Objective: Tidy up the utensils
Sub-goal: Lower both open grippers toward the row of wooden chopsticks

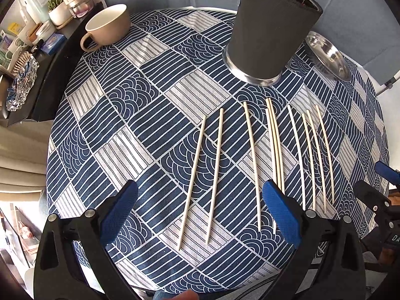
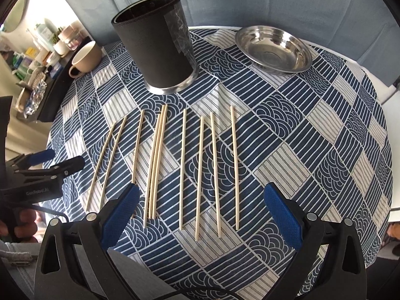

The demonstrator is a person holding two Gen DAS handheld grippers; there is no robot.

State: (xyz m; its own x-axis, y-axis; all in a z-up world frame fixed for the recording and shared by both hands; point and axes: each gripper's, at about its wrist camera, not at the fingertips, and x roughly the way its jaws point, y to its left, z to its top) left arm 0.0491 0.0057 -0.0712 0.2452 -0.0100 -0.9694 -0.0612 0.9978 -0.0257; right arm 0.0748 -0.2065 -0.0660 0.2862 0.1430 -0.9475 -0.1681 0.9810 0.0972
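Observation:
Several pale wooden chopsticks (image 1: 252,165) (image 2: 183,167) lie side by side on the blue-and-white patterned tablecloth, pointing toward a dark, metal-rimmed utensil holder (image 1: 270,30) (image 2: 160,52) standing upright behind them. My left gripper (image 1: 200,195) hovers open above the near ends of the left-hand chopsticks, holding nothing. My right gripper (image 2: 200,196) hovers open above the near ends of the right-hand chopsticks, also holding nothing. The left gripper (image 2: 50,161) shows at the left edge of the right wrist view; the right gripper (image 1: 375,182) shows at the right edge of the left wrist view.
A shallow steel bowl (image 2: 275,50) (image 1: 330,57) sits at the back right. A beige mug (image 1: 107,27) (image 2: 86,58) stands at the back left near the table edge. A dark shelf (image 1: 50,57) crowded with jars and boxes lies beyond the left edge.

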